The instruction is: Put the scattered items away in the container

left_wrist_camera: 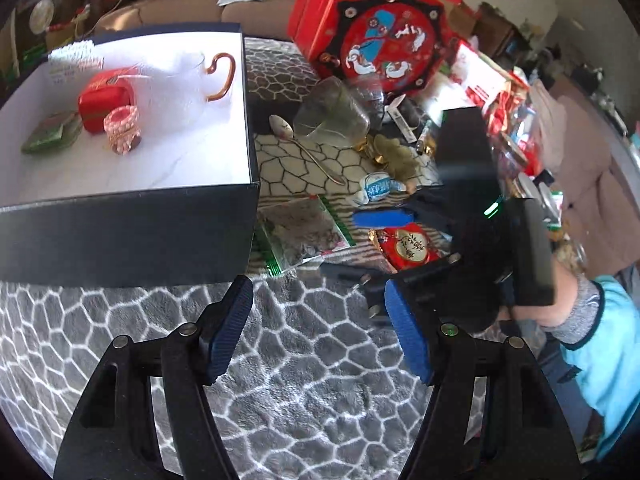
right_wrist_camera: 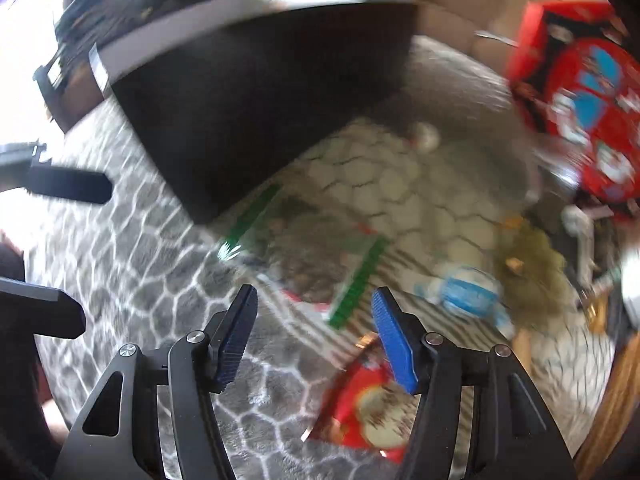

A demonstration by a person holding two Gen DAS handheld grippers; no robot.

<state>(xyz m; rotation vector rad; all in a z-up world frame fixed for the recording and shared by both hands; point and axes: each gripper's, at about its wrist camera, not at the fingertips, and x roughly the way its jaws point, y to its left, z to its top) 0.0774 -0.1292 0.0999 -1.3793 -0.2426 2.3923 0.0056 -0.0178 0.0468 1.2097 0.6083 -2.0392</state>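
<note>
The dark, white-lined rectangular cardboard box (left_wrist_camera: 132, 236) sat ahead and to the left of the left gripper (left_wrist_camera: 320, 332), its near wall just beyond the fingertips. Inside lay a small red tin (left_wrist_camera: 105, 98), a red-and-white patterned roll (left_wrist_camera: 121, 128), a green flat packet (left_wrist_camera: 50, 136), a clear glass cup with an amber handle (left_wrist_camera: 188, 84) and a white pleated paper piece (left_wrist_camera: 74, 52), so the tidying was judged partly done.

Much was left outside, ahead and to the right of that gripper: a clear green-edged snack bag (left_wrist_camera: 300, 232) just beside the box, a red foil packet with a gold disc (left_wrist_camera: 408, 246), a blue-and-white wrapped candy (left_wrist_camera: 376, 190), a metal spoon (left_wrist_camera: 304, 148), a tipped clear glass jar (left_wrist_camera: 332, 116) and an olive plush toy (left_wrist_camera: 394, 156), all on the grey honeycomb-patterned blanket (left_wrist_camera: 300, 400). A red octagonal gift box (left_wrist_camera: 372, 28) stood farther back.

The left gripper hung spread and empty over bare blanket. The right gripper (right_wrist_camera: 316, 336), also spread with nothing between its pads, hovered over the red foil packet (right_wrist_camera: 364, 408), with the green-edged bag (right_wrist_camera: 304, 264) just ahead; that view was blurred.
</note>
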